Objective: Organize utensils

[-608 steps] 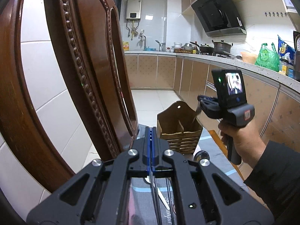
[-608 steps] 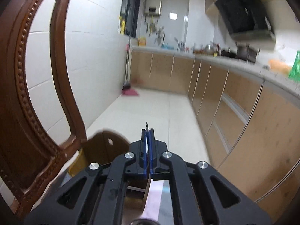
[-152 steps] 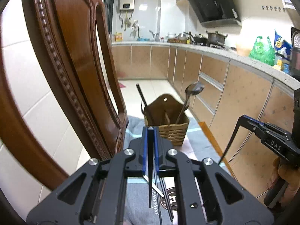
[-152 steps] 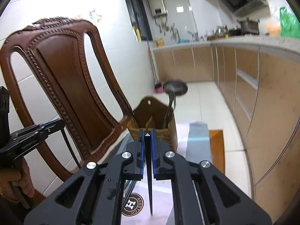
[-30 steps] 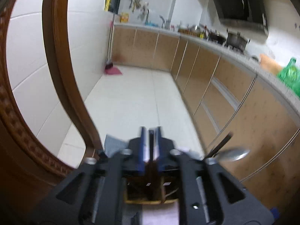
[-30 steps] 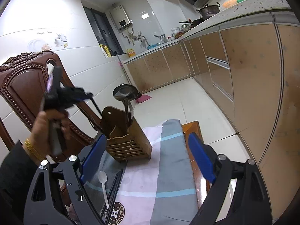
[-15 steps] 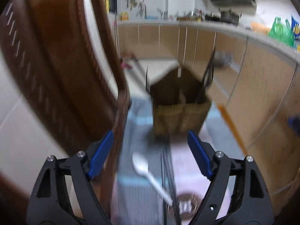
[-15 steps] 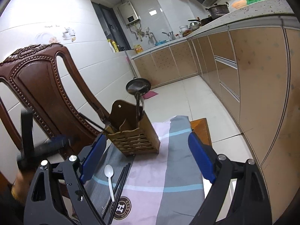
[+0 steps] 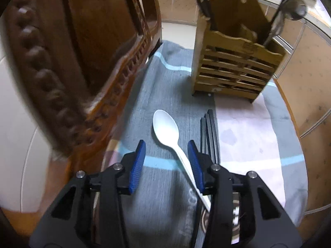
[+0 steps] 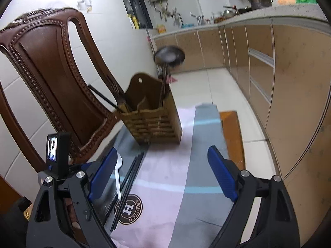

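A white plastic spoon [image 9: 166, 129] lies on the grey and pink cloth [image 9: 248, 140], bowl away from me. My left gripper [image 9: 166, 163] is open and low over the cloth, its blue pads on either side of the spoon's handle. Black chopsticks [image 9: 209, 132] lie just right of the spoon. A wooden utensil holder [image 9: 233, 66] stands beyond, holding a metal ladle [image 9: 289, 14] and dark chopsticks. My right gripper [image 10: 163, 175] is open and empty above the cloth; the spoon [image 10: 118, 173], the chopsticks [image 10: 130, 177] and the holder [image 10: 151, 119] show in its view.
A carved brown chair back [image 9: 82, 62] rises close on the left of the cloth. The left gripper's body with its small screen [image 10: 55, 155] shows in the right wrist view. Kitchen cabinets [image 10: 289, 82] and a tiled floor [image 10: 206, 86] lie beyond.
My left gripper has opened, dropped from above the holder to the cloth, and narrowed around the spoon's handle. The right gripper has stayed open and shifted slightly.
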